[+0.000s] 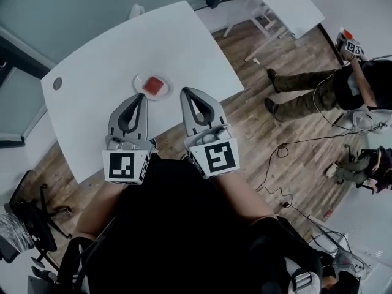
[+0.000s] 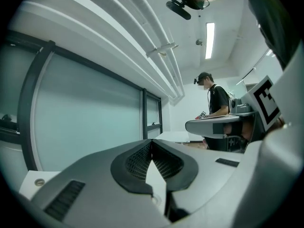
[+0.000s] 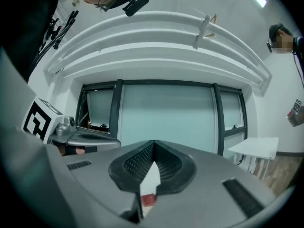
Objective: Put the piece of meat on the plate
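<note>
A red piece of meat [image 1: 153,86] lies on a small white plate [image 1: 137,81] in the middle of the white table [image 1: 122,41]. Both grippers are held up well above the table, side by side and close to me. The left gripper [image 1: 141,95] [image 2: 152,142] has its jaws closed tip to tip with nothing between them. The right gripper [image 1: 185,90] [image 3: 153,142] is shut and empty as well. In the right gripper view the meat [image 3: 148,199] shows far below through the slit under the jaws.
A grey round disc [image 1: 57,83] sits in the table's left corner. On the wooden floor to the right, a person in dark clothes [image 1: 318,84] stands beside cables [image 1: 288,146]. Another white table [image 1: 282,2] is at the top right, an office chair [image 1: 30,219] at the lower left.
</note>
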